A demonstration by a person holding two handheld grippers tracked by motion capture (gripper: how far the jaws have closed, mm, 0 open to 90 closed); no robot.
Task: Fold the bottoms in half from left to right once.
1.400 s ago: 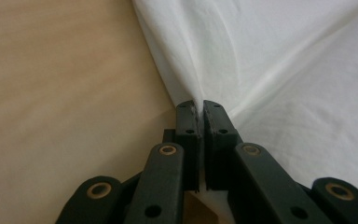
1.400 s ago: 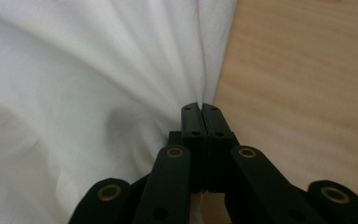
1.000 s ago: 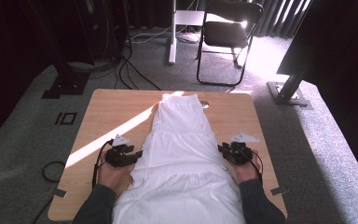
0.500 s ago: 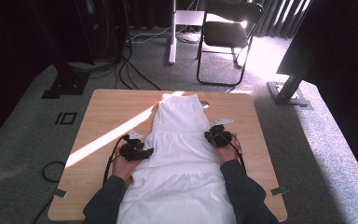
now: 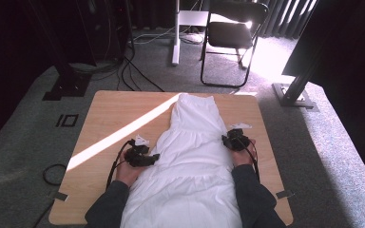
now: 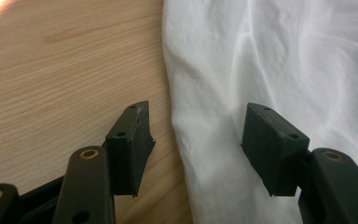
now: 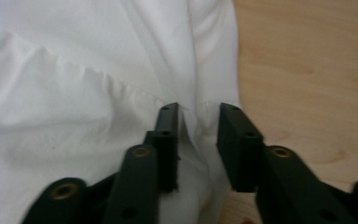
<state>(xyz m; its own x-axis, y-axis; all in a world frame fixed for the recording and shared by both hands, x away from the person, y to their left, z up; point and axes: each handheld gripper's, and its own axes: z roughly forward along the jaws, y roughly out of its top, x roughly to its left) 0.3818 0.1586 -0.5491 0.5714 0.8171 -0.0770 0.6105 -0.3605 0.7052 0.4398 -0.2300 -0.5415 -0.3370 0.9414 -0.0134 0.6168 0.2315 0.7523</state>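
Observation:
A white dress (image 5: 190, 161) lies flat along the wooden table (image 5: 119, 118), its hem toward the person. My left gripper (image 5: 153, 157) is at the dress's left edge. In the left gripper view its jaws have just been opening and straddle the edge of the dress (image 6: 284, 56), one pad over bare table (image 6: 51, 70), the gripper (image 6: 198, 135) open. My right gripper (image 5: 226, 140) is at the right edge. Its jaws have just been opening too, and a raised fold of the dress (image 7: 74, 70) stands loose between the pads of the gripper (image 7: 198, 135).
A black folding chair (image 5: 233, 33) and a white stand (image 5: 176, 33) are on the carpet beyond the table's far edge. Cables (image 5: 133, 71) run across the floor at the back left. A strip of sunlight (image 5: 123, 133) crosses the left half of the table.
Both hands moved up the table toward the dress's waist. The right gripper went in onto the cloth, then drew back slightly to the right edge. The left gripper shifted right to the left edge.

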